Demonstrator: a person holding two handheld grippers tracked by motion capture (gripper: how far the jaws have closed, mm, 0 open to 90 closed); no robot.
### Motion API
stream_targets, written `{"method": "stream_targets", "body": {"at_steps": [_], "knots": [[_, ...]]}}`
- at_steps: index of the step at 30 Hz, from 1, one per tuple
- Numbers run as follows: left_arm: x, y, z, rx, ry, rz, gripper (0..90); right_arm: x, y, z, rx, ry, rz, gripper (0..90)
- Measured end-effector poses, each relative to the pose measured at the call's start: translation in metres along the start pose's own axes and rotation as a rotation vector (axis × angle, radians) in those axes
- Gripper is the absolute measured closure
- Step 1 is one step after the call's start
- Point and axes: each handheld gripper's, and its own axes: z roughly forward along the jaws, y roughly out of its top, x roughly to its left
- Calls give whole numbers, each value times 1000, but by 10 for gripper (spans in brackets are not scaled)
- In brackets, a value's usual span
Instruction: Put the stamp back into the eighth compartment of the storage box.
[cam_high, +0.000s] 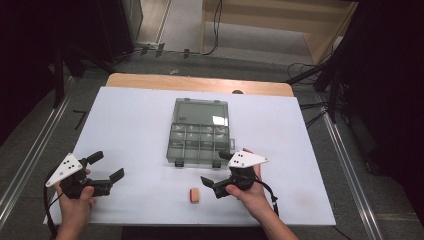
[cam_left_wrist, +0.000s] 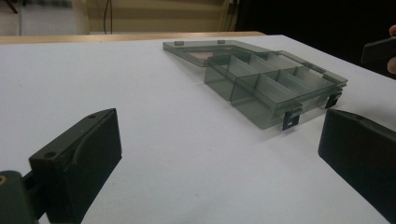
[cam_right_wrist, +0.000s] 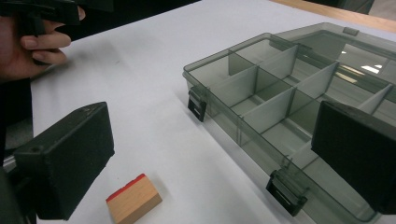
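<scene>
**Picking up the small block beside the open organiser**

The right gripper (cam_high: 216, 181), jaws spread and empty, hovers just right of the wooden block (cam_high: 195, 195), which lies on the white table (cam_high: 130, 125) just in front of the open compartment box (cam_high: 199, 132). My advice: drop low, straddle the block squarely across its flat sides, then close gently so it does not skid. The left gripper (cam_high: 107, 170) waits released, well apart. Beyond the table lie grey floor, cables and dark stands.
</scene>
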Motion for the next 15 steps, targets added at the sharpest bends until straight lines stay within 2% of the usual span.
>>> {"method": "stream_targets", "body": {"at_steps": [15], "knots": [[-2,-1,2,1,-6,1,0,12,-2,8,35,33,-29,0]]}}
